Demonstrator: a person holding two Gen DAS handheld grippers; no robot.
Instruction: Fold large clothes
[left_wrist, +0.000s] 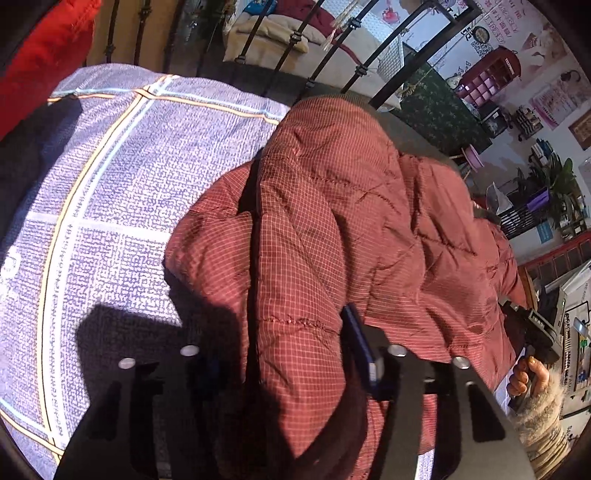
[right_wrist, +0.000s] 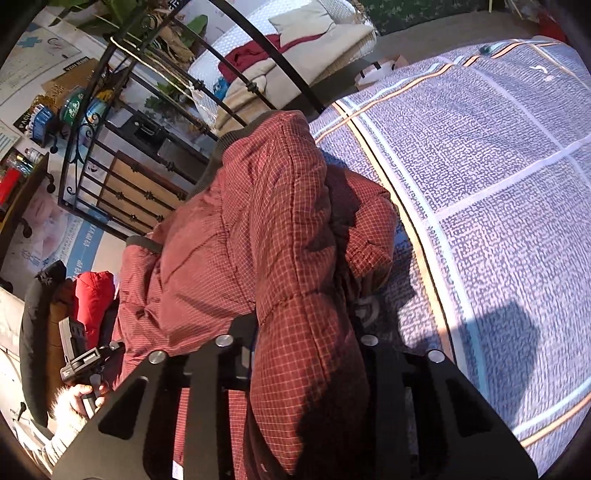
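Note:
A large dark-red checked quilted jacket (left_wrist: 332, 206) lies bunched on a blue-and-white patterned bedspread (left_wrist: 110, 221). My left gripper (left_wrist: 280, 347) is shut on a thick fold of the jacket; the blue pad of one finger (left_wrist: 360, 343) presses into the cloth. In the right wrist view the jacket (right_wrist: 258, 221) rises in a ridge, and my right gripper (right_wrist: 303, 339) is shut on its near fold. Each view shows the other gripper at the jacket's far side, held by a hand (left_wrist: 524, 376) (right_wrist: 81, 398). The jacket's underside is hidden.
The bedspread (right_wrist: 498, 184) stretches wide beside the jacket. A black metal bed frame (left_wrist: 295, 37) (right_wrist: 122, 195) stands behind it. Another bed with cream and red bedding (right_wrist: 295, 48) lies beyond. Shelves with plants (left_wrist: 546, 192) line the wall. Red cloth (left_wrist: 44, 48) hangs at upper left.

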